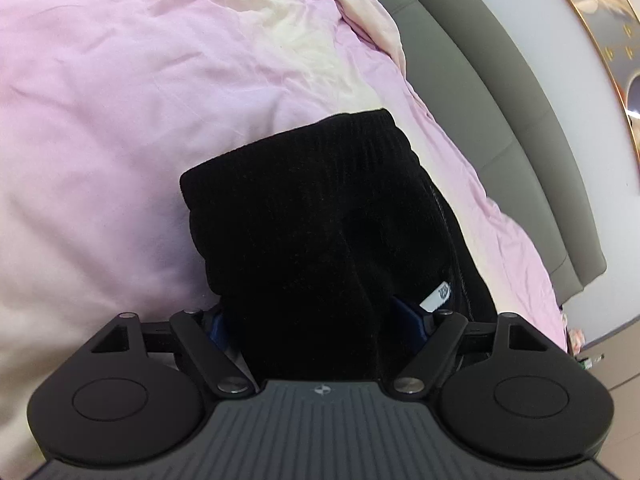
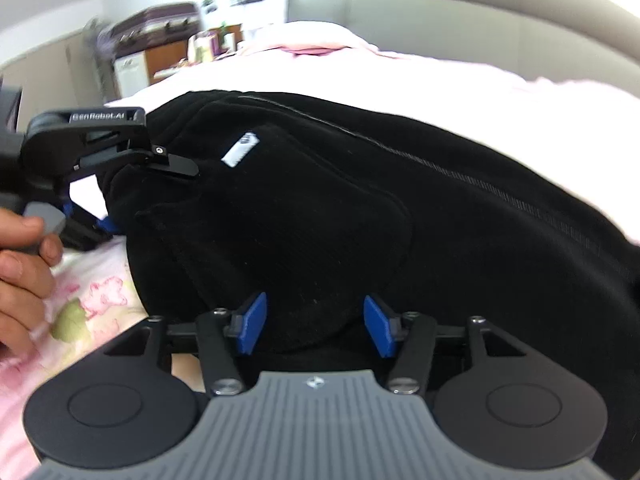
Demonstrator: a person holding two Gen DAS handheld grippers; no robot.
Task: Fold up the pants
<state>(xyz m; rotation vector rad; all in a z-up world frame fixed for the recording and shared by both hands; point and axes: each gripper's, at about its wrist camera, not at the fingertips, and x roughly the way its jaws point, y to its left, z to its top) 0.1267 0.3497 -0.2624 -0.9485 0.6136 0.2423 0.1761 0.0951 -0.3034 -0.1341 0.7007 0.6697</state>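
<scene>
Black ribbed pants (image 2: 360, 216) with a white tag (image 2: 239, 151) on pink bedding (image 1: 160, 80), blue claw pads (image 2: 252, 322)

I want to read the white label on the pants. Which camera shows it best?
The right wrist view: the white label lies open and unobstructed on the black pants. In the left wrist view it is small, tucked at a fold beside the left tool.

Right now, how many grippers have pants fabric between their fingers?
2. The left gripper straddles the black pants at one end; the right gripper has fabric between its open blue pads.
</scene>
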